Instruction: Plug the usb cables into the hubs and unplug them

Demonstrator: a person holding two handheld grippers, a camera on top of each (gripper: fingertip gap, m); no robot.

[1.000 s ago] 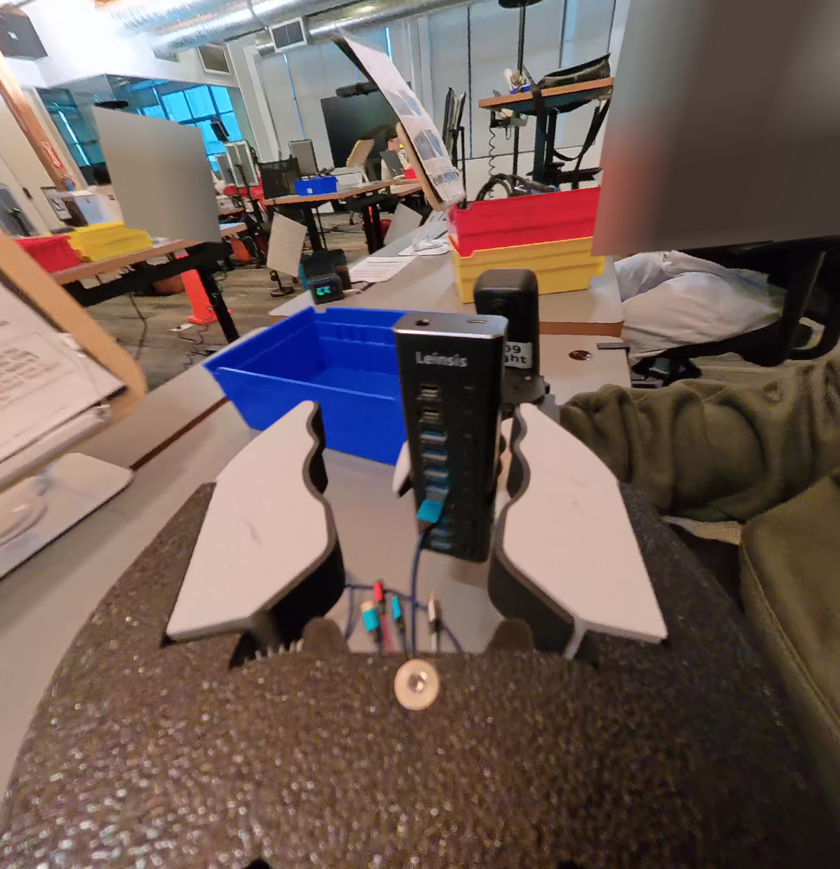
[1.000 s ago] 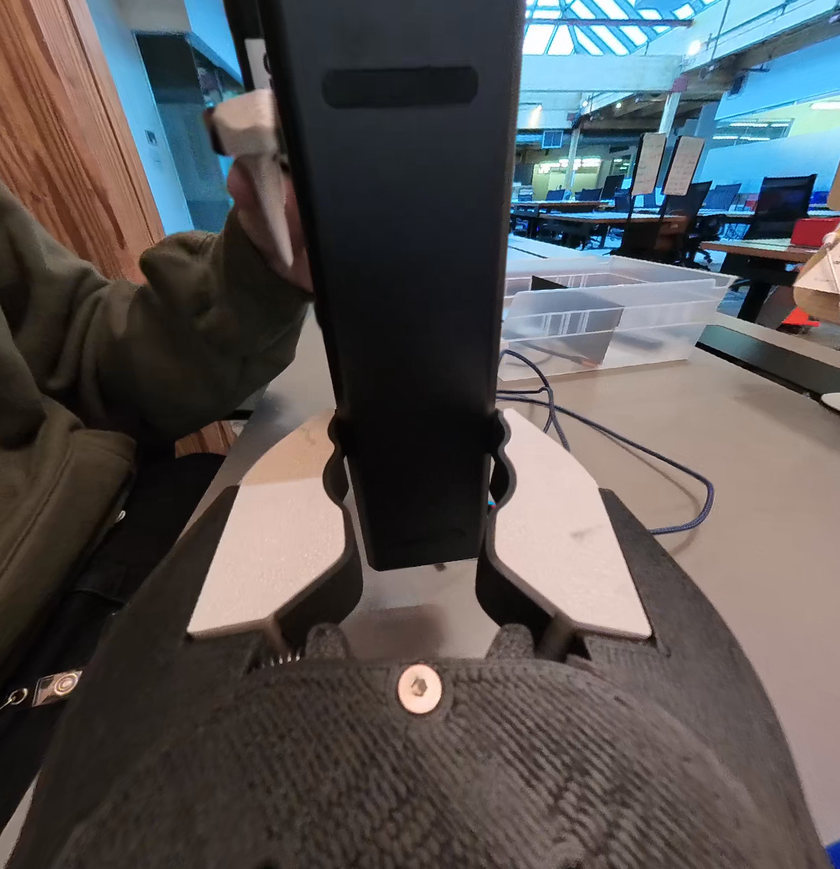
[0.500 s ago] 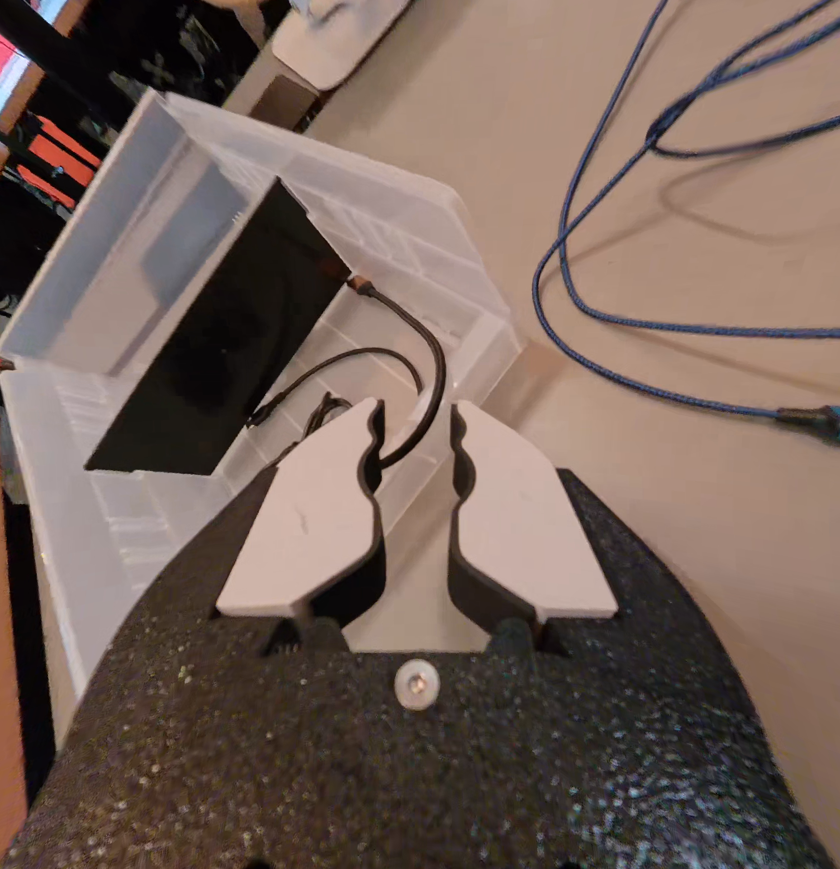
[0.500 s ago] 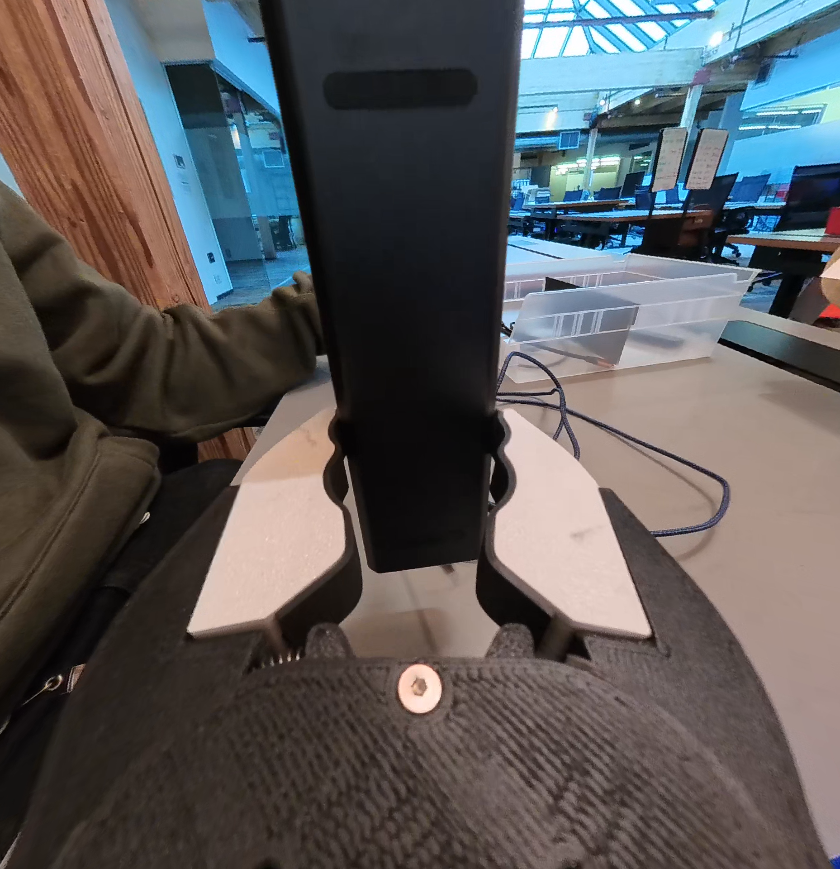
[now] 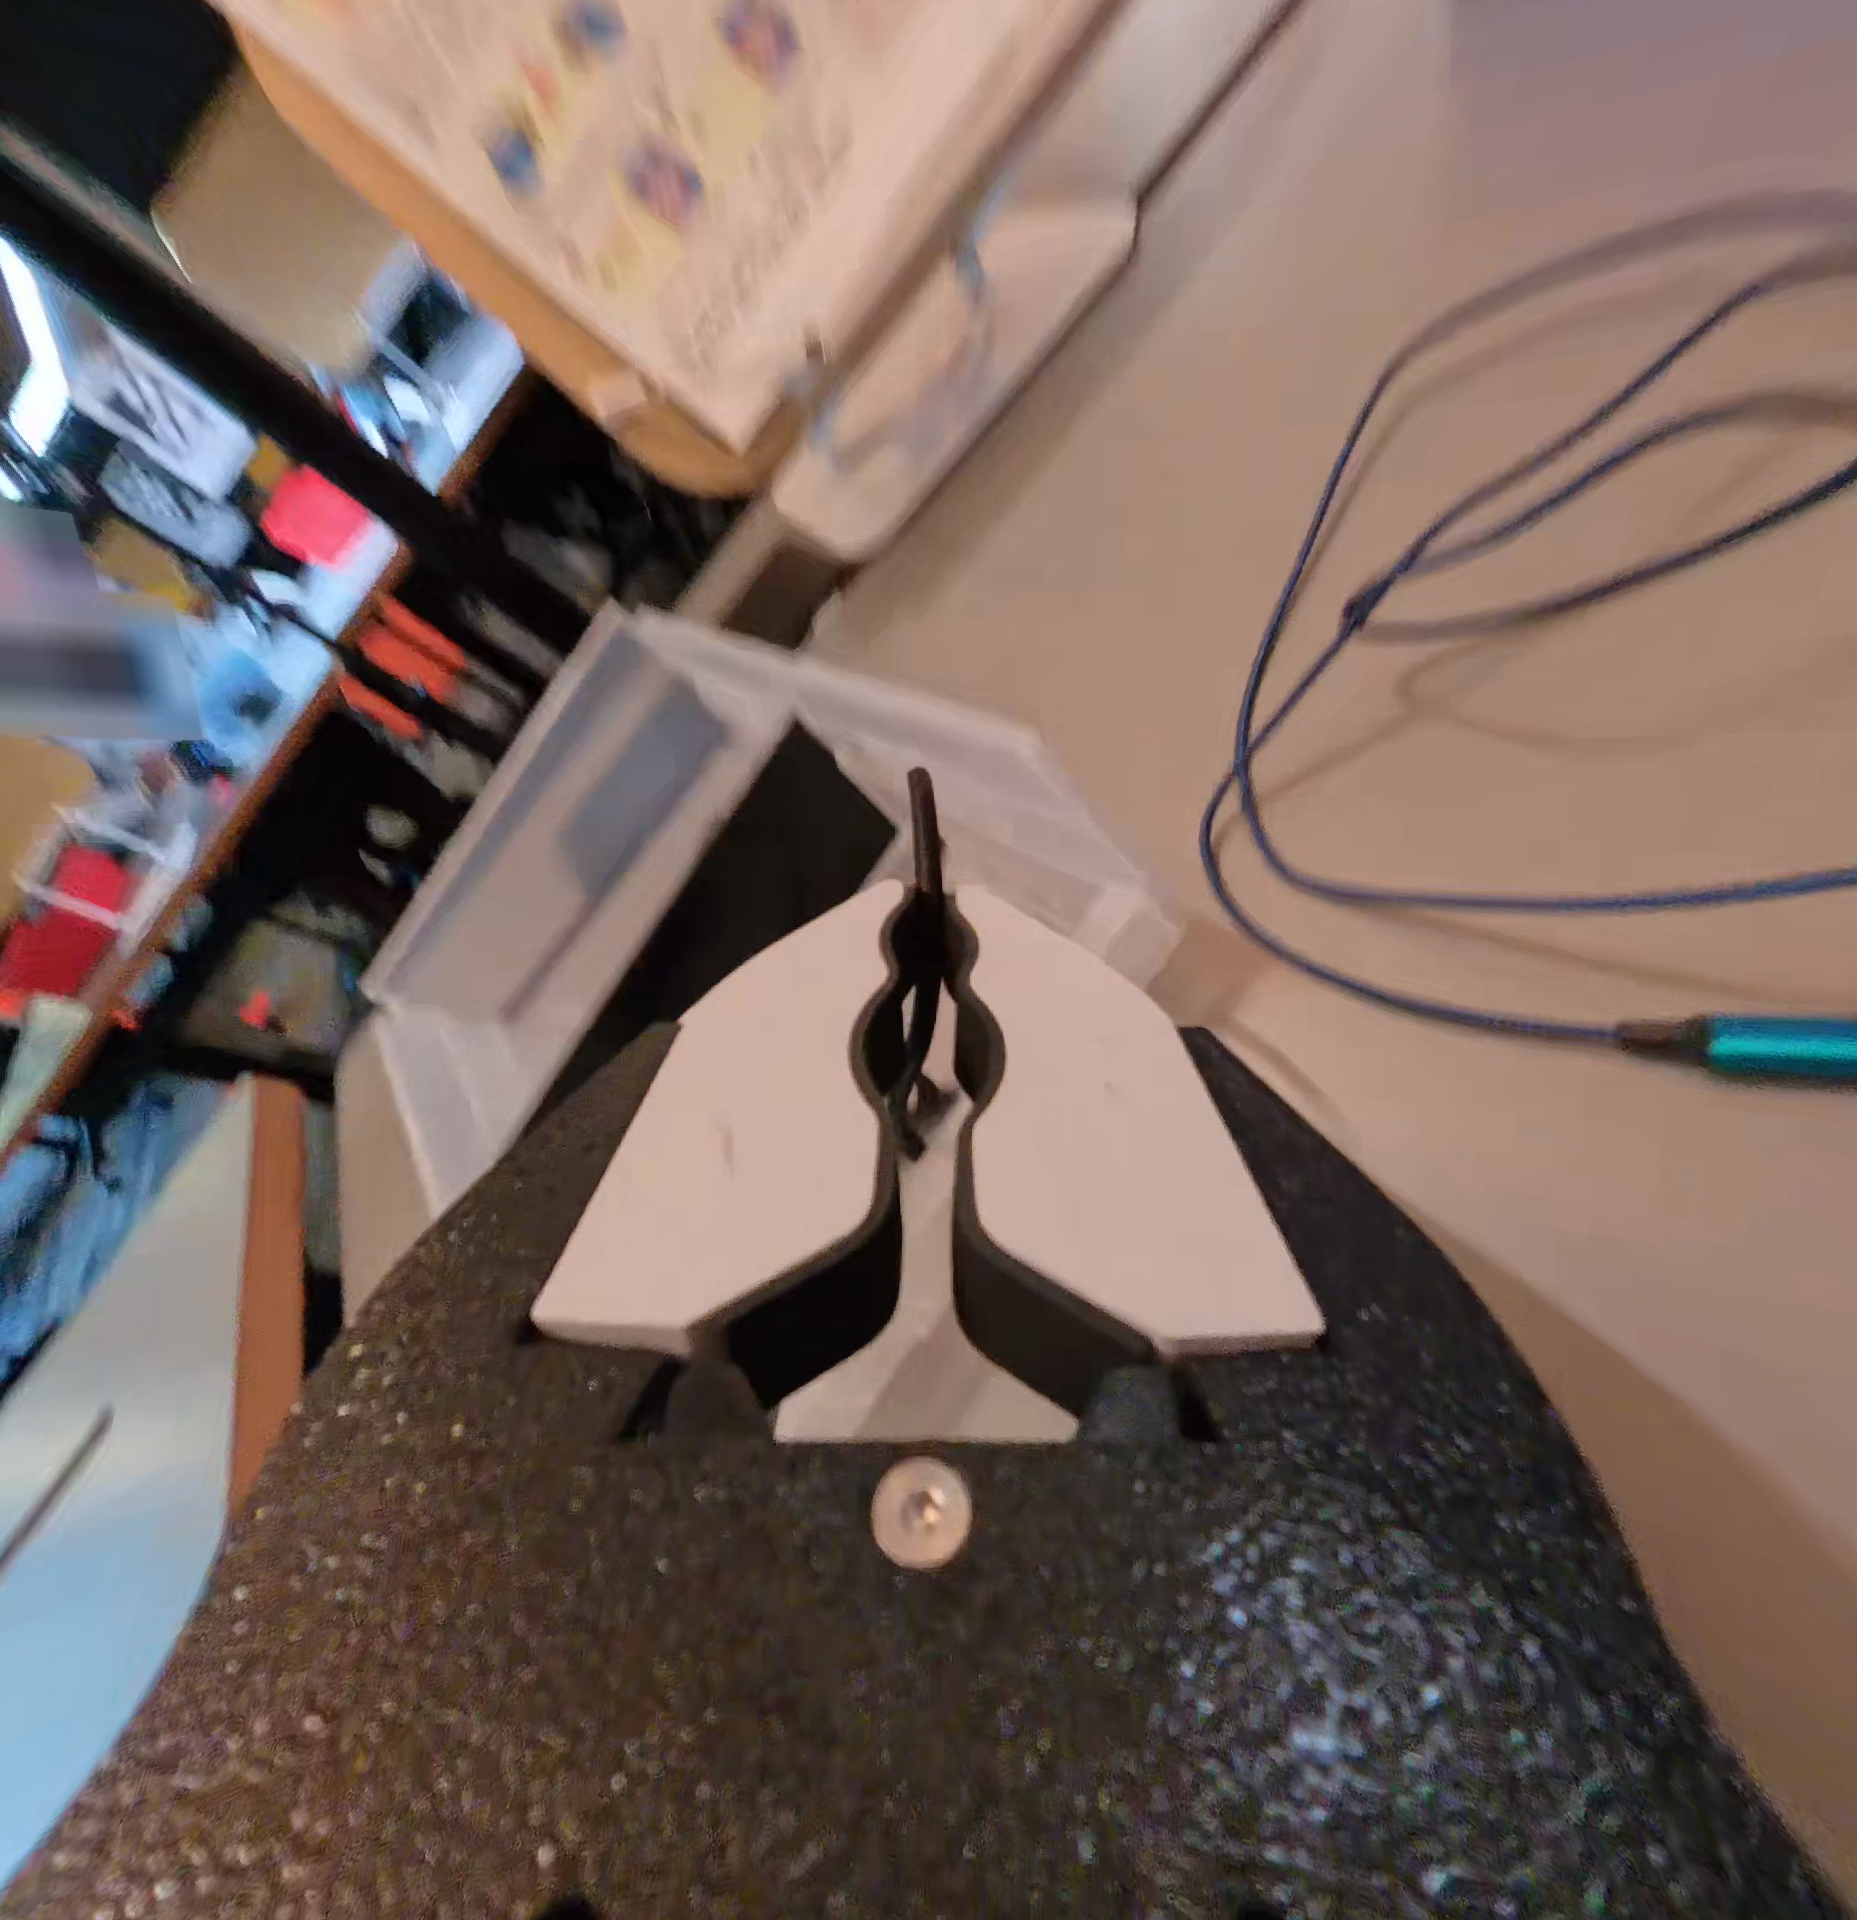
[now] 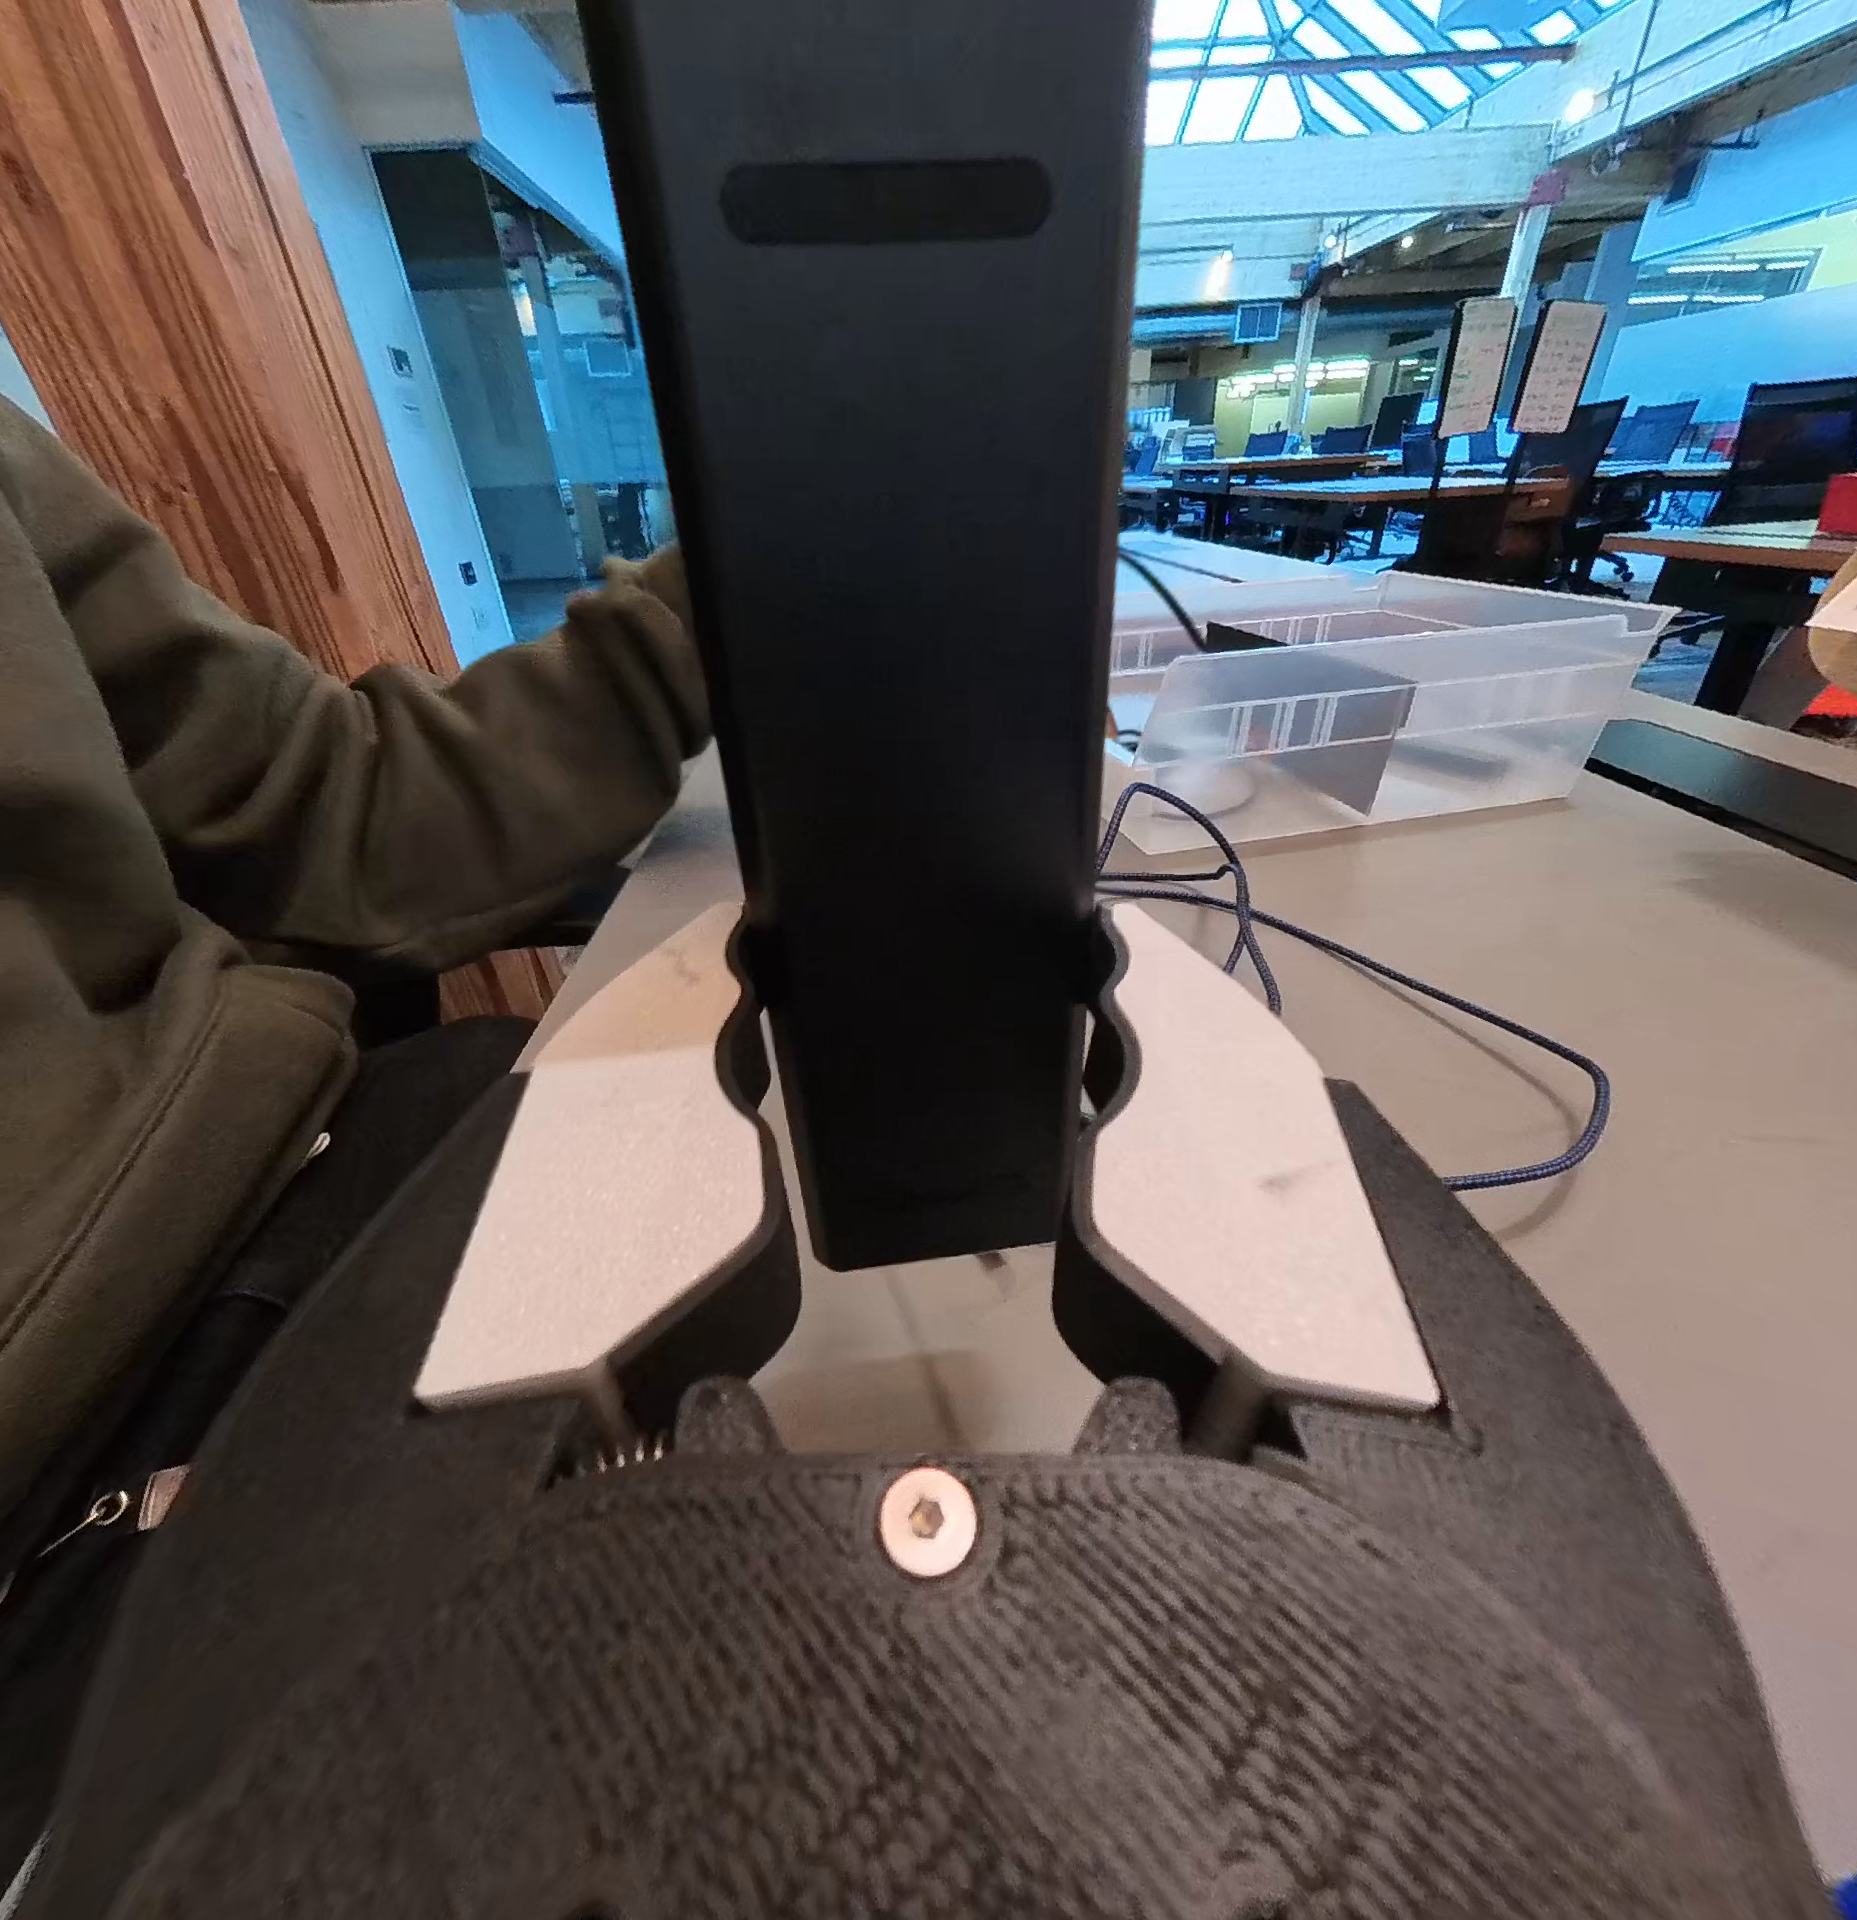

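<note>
Your left gripper (image 5: 929,914) is nearly closed, pinching a thin black cable (image 5: 922,831). It runs straight ahead between the fingertips, 1 short end sticking out past them, the rest looping back through the finger gap. I can't tell if that end is a plug: too blurred.

Your right gripper (image 6: 919,997) is clamped on the lower part of the black hub (image 6: 893,582), long axis upright, rising straight up from the jaws. Its ports aren't visible in the right wrist view.

Key relation: the hub is outside the left wrist view, so you need to swing the cable toward your right hand and line it up square to the port face.

Clear bin (image 5: 633,831) sits just ahead-left of the left gripper, so lift clear of its rim. Blue cable (image 5: 1319,852) with teal plug (image 5: 1776,1049) lies ahead-right on the table (image 5: 1526,312); open room there, but don't snag it.
</note>
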